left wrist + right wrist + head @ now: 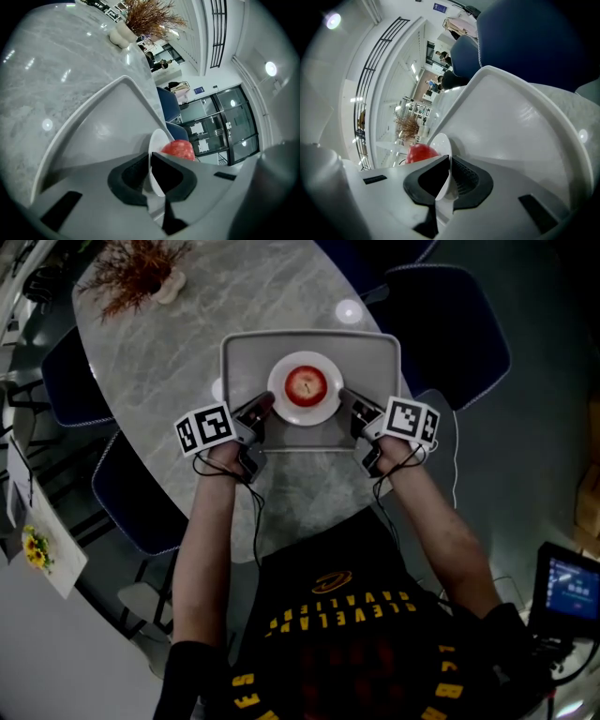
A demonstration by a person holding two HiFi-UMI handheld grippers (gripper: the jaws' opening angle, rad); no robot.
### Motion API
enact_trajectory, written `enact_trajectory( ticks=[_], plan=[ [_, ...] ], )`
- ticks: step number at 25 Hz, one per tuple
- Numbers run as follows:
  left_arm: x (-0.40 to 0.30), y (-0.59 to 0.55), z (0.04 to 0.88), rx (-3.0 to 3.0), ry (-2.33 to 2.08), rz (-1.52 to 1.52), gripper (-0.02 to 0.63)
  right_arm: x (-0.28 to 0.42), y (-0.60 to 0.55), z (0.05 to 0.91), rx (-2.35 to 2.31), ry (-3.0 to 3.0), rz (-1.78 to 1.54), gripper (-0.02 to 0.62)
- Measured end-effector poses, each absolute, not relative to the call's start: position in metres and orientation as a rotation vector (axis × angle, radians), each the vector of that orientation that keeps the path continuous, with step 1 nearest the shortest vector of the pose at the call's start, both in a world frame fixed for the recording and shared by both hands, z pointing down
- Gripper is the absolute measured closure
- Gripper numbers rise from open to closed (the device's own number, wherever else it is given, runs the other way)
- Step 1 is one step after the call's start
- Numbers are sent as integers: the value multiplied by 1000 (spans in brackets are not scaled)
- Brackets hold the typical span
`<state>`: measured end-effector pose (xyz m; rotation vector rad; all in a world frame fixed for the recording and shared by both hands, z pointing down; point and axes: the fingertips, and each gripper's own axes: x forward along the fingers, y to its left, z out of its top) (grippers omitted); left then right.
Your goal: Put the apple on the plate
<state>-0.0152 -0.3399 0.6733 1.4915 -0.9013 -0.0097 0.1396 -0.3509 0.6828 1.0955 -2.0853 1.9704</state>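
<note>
A red apple (pixel 306 384) sits in the middle of a white plate (pixel 284 406), which is over a grey tray (pixel 242 357) on the marble table. My left gripper (pixel 263 409) is shut on the plate's left rim; in the left gripper view the rim (pixel 153 164) runs edge-on between the pads, with the apple (pixel 180 150) behind. My right gripper (pixel 349 405) is shut on the plate's right rim. In the right gripper view the plate (pixel 442 151) is pinched the same way, the apple (pixel 419 153) showing past it.
The oval marble table (pixel 169 362) carries a vase of dried twigs (pixel 141 273) at its far left. Dark blue chairs (pixel 450 329) stand around it, one (pixel 141 507) at the near left. A small screen (pixel 567 587) sits at the lower right.
</note>
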Motion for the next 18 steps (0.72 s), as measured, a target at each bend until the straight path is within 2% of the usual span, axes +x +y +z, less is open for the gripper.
enact_trajectory(
  ticks=[18],
  plan=[
    [-20, -339, 684, 1458, -954, 37, 583, 134, -348, 686, 1075, -2078, 1912, 565]
  ],
)
